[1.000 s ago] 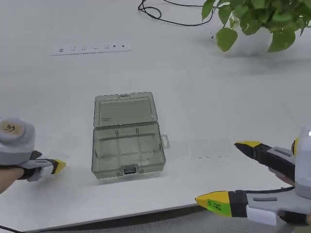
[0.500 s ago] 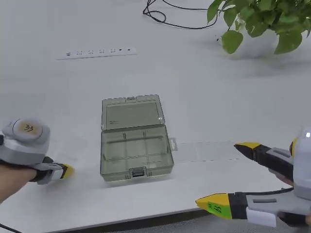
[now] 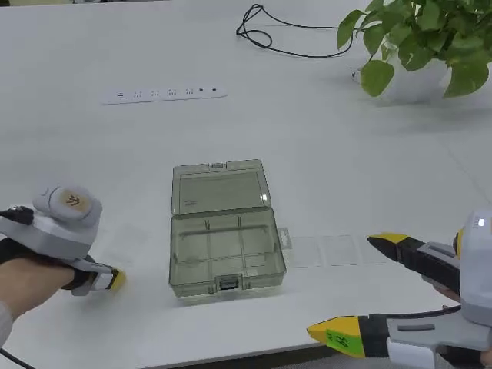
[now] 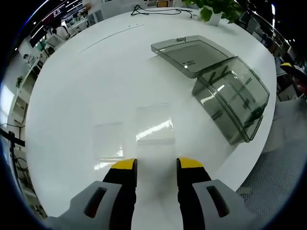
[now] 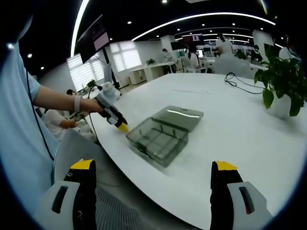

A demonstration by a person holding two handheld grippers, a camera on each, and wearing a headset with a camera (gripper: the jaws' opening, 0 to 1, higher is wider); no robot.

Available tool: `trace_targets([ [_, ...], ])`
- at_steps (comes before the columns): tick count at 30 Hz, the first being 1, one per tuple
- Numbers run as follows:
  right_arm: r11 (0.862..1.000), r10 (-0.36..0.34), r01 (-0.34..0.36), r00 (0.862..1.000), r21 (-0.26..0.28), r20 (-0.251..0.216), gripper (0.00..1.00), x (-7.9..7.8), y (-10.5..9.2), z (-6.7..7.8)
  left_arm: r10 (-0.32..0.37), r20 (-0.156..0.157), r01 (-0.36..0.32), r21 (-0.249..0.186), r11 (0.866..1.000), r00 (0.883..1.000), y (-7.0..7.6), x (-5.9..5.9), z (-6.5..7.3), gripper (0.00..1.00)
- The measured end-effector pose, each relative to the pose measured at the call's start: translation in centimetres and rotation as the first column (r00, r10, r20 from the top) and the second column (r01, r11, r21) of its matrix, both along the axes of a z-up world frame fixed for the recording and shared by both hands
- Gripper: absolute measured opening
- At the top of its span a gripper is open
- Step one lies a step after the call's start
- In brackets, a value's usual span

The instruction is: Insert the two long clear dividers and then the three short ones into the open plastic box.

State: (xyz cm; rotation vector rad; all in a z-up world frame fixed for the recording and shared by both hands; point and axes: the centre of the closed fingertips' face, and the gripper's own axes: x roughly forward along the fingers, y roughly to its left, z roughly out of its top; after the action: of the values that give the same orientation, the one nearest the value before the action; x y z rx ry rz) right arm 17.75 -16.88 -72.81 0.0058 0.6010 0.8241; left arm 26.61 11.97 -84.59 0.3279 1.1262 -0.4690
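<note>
Plastic box (image 3: 227, 231) sits open on the white table (image 3: 346, 138), lid folded back flat. Clear dividers (image 3: 330, 250) lie flat just right of it. The right hand-held gripper (image 3: 361, 286) hovers near them at the table's front edge, jaws spread wide and empty. Left of the box, the left hand-held gripper (image 4: 156, 165) has its jaws slightly parted, gripping nothing, with two more clear sheets (image 4: 153, 125) lying just ahead of it

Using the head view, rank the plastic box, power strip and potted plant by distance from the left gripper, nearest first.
1. Plastic box, just right of the left gripper.
2. Power strip, farther back on the table.
3. Potted plant, far right corner.
</note>
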Motion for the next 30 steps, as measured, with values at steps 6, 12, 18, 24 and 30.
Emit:
trace_targets([
  [6, 1.0, 0.022, -0.022, 1.0, 0.001, -0.009, 1.0, 0.2, 0.6, -0.2, 0.018, 0.01, -0.018, -0.034, 0.999, 1.0, 0.1, -0.2, 0.2, 0.3],
  [12, 0.999, 0.042, -0.042, 0.999, 0.0, -0.021, 1.0, -0.1, 1.2, -0.6, 0.031, 0.017, -0.031, -0.046, 0.998, 0.999, 0.1, -0.3, 0.2, 0.3],
  [18, 0.999, 0.043, -0.043, 0.998, 0.006, -0.039, 1.0, -0.2, 1.6, -1.2, 0.043, 0.026, -0.041, -0.073, 0.996, 0.999, -0.2, -0.3, 0.5, 0.3],
  [24, 0.999, 0.018, -0.016, 0.998, 0.032, -0.06, 0.98, 0.5, 2.2, -1.1, 0.103, 0.062, -0.093, -0.153, 0.984, 0.993, -0.7, -0.1, 1.5, 0.3],
  [30, 0.999, 0.021, -0.02, 0.999, 0.038, -0.047, 0.94, 1.7, 3.4, -0.3, 0.161, 0.094, -0.134, -0.251, 0.959, 0.982, -1.8, -0.2, 3.0, 0.3],
])
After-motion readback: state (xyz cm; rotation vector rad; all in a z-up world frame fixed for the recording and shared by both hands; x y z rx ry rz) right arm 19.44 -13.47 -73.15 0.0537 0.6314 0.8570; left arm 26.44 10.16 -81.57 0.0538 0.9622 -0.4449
